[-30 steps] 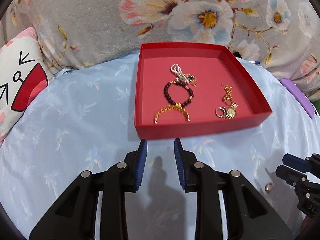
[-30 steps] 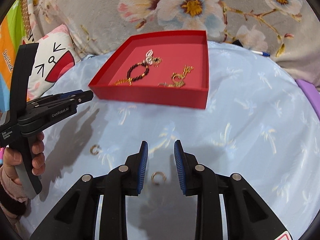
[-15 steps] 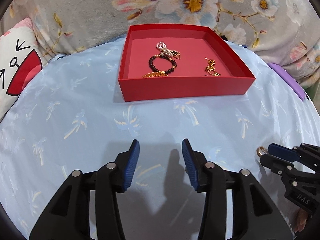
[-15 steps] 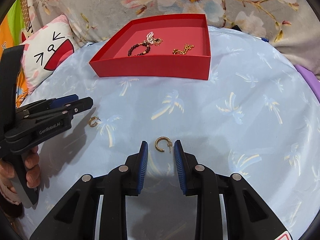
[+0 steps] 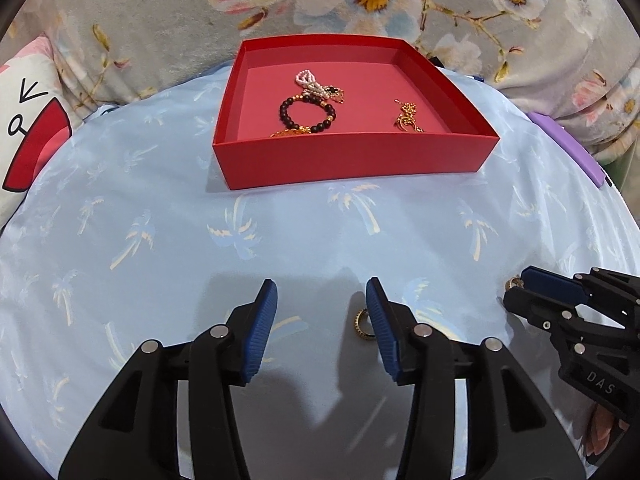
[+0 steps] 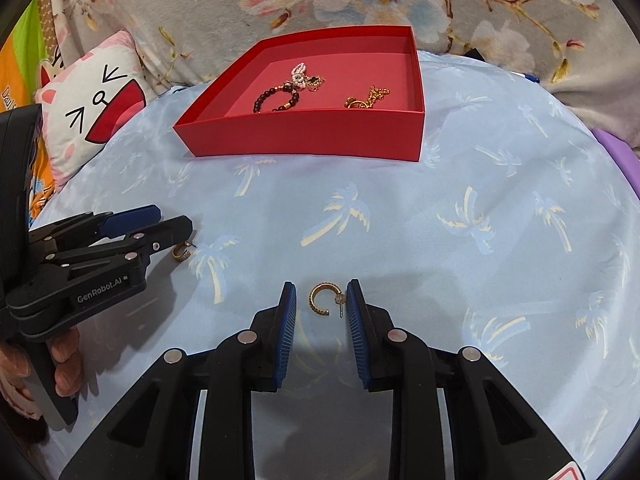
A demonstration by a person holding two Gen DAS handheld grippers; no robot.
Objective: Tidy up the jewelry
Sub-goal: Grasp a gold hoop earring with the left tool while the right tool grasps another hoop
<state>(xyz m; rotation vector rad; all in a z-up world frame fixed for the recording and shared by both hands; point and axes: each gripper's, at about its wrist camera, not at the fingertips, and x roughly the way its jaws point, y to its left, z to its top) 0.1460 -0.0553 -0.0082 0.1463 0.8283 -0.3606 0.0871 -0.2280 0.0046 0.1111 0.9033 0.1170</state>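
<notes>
Bracelets and chains are already gathered in the far red tray (image 6: 304, 136), while two gold hoop earrings (image 6: 322, 299) are framed between parted jaws.

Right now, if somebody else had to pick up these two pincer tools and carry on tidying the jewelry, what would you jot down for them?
Left gripper: open, jaws just widened, low over the cloth, one gold hoop earring lying by its right finger, not gripped.
Right gripper: open, the other hoop earring between its fingers, pads not yet pressing on it.
Red tray: further back on the blue cloth; holds a dark bead bracelet, a pearl piece and gold chain pieces.
Done: those pieces are in the tray.
Left: close on each earring, lift it, drop both in the tray.
</notes>
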